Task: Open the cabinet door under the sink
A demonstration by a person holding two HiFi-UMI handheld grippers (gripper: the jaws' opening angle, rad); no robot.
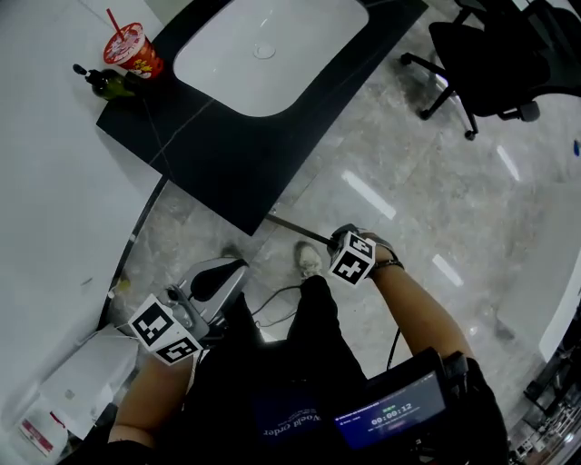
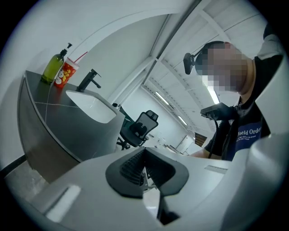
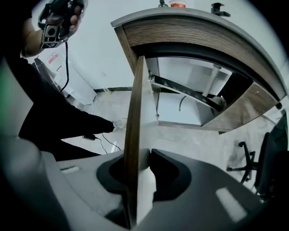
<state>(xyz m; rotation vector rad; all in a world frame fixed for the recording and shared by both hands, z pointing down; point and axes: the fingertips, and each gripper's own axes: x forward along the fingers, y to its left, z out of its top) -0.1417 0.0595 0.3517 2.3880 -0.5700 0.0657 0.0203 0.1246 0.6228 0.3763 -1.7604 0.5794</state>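
I count two hand-held grippers, the left hand-held gripper (image 2: 144,155) and the right hand-held gripper (image 3: 143,158), and two wood-faced cabinet doors, the near cabinet door (image 3: 137,103) and the far cabinet door (image 3: 239,108). The one dark table (image 1: 227,163) carries one sink (image 1: 272,50), one black faucet (image 2: 88,81), one green soap bottle (image 1: 109,84) and one red cup (image 1: 134,53) with one straw (image 1: 115,24). On the floor I make out one black office chair (image 1: 495,45).

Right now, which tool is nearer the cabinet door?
Right. The right tool grips the edge of the cabinet door; the left tool is held clear of it.
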